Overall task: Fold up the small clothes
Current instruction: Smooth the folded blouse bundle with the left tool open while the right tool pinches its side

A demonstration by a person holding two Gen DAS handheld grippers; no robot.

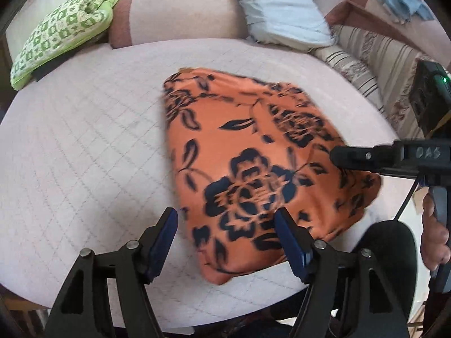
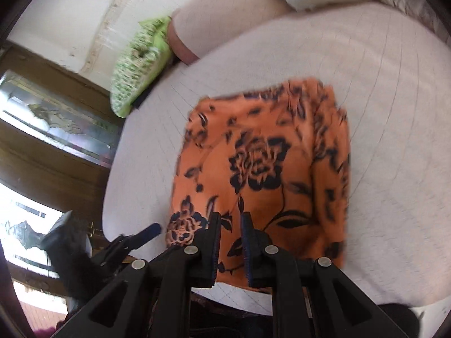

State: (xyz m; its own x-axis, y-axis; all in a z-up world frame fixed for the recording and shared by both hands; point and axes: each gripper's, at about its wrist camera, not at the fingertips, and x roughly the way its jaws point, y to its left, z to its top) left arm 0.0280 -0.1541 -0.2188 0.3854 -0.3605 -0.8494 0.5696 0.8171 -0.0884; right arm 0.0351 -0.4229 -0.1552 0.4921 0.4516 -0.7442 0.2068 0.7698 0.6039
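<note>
An orange garment with a dark blue flower print (image 1: 253, 163) lies folded into a rough rectangle on the white quilted mattress (image 1: 84, 146). My left gripper (image 1: 225, 219) is open above its near left edge, holding nothing. My right gripper (image 1: 335, 153) reaches in from the right over the garment's right side. In the right wrist view the garment (image 2: 262, 163) lies just ahead, and the right gripper (image 2: 230, 219) has its jaws nearly together with a narrow gap, over the near edge; no cloth shows between them. The left gripper (image 2: 152, 229) shows at lower left.
A green patterned pillow (image 1: 59, 33) lies at the far left, a pink bolster (image 1: 180, 14) and a white pillow (image 1: 284, 14) at the back. A striped cushion (image 1: 380, 62) is at the right. A wooden cabinet with glass (image 2: 56, 129) stands left of the bed.
</note>
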